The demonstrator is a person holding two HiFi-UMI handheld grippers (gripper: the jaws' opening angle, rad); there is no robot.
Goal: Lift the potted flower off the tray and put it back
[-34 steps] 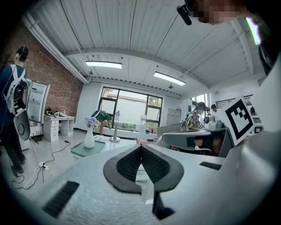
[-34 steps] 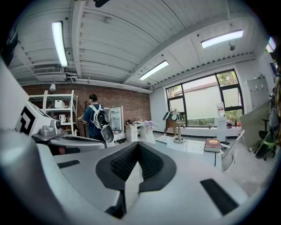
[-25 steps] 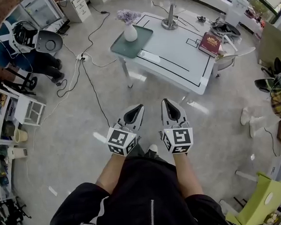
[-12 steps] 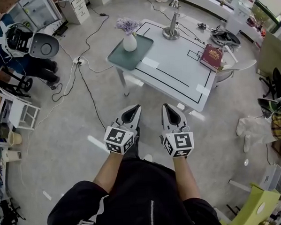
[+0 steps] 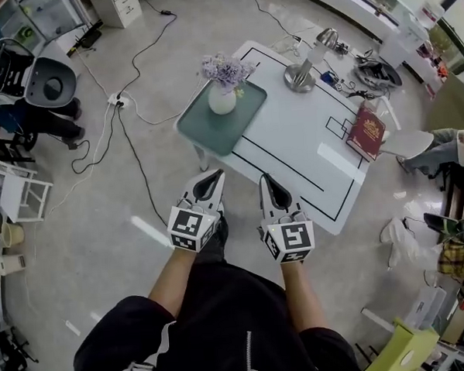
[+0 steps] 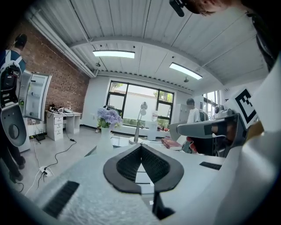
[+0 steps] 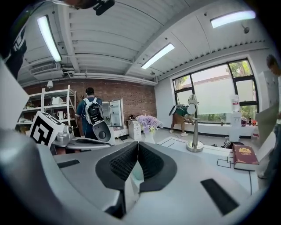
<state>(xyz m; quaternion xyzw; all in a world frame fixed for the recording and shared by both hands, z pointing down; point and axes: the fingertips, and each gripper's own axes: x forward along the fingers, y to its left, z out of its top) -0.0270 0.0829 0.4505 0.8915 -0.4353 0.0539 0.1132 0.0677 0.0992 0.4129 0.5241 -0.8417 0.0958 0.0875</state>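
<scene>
With our left gripper [image 5: 214, 177] and right gripper [image 5: 265, 180] both pressed together and empty, well short of the potted flower [image 5: 223, 87] on the tray [image 5: 206, 134] at twelve o'clock, we risk toppling it, top-heavy as it looks, if we arrive unopened.

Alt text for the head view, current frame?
Seen from above: a person holds the left gripper and right gripper, both shut and empty, short of a white table. A potted flower stands on a green tray at the table's left corner; a desk lamp and a red book sit farther right.
</scene>
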